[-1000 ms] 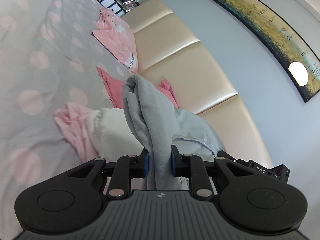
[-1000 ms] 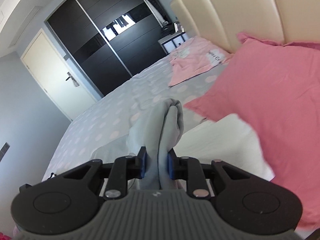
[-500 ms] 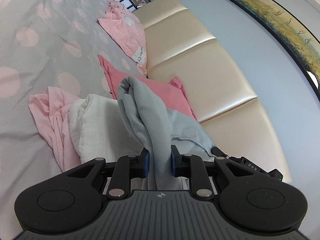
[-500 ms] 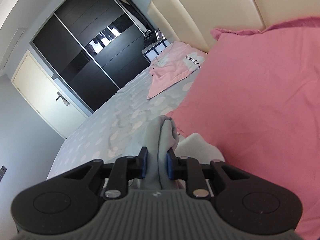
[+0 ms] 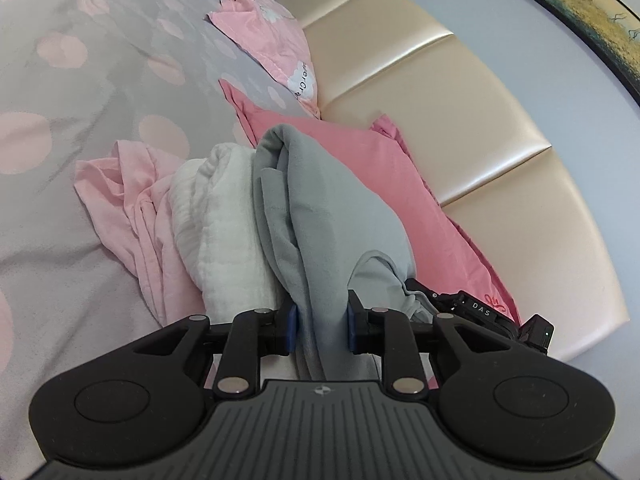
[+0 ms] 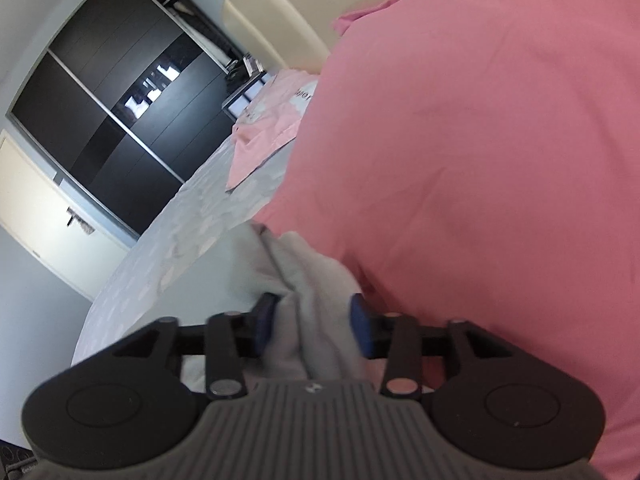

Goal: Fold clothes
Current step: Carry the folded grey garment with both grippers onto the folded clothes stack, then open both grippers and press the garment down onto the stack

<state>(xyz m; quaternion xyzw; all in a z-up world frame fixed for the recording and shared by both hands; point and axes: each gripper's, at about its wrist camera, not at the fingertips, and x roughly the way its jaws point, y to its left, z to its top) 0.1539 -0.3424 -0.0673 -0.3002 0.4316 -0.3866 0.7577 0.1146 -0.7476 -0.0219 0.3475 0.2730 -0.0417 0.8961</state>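
A grey garment (image 5: pixel 320 208) is draped over a folded white cloth (image 5: pixel 224 220) and a pink pillow (image 5: pixel 360 148) at the head of the bed. My left gripper (image 5: pixel 320 320) has its blue pads still against a bunched fold of the grey garment, and its jaws are opening slightly. My right gripper (image 6: pixel 312 312) is low beside the pink pillow (image 6: pixel 460 140). Its jaws are opening wide, and the grey garment (image 6: pixel 304 276) lies loosely between them, with the pads standing off it. Part of the right gripper's body (image 5: pixel 480 312) shows in the left wrist view.
A crumpled light pink garment (image 5: pixel 128 200) lies left of the white cloth on the grey, pink-dotted bed cover (image 5: pixel 80 80). A printed pink pillow (image 5: pixel 272 44) leans against the cream padded headboard (image 5: pixel 440 120). A dark sliding wardrobe (image 6: pixel 120 100) and a door (image 6: pixel 32 200) stand beyond the bed.
Both grippers have sunk toward the pile by the headboard, lowering the grey garment onto it. The right jaws have spread apart and no longer pinch the cloth.
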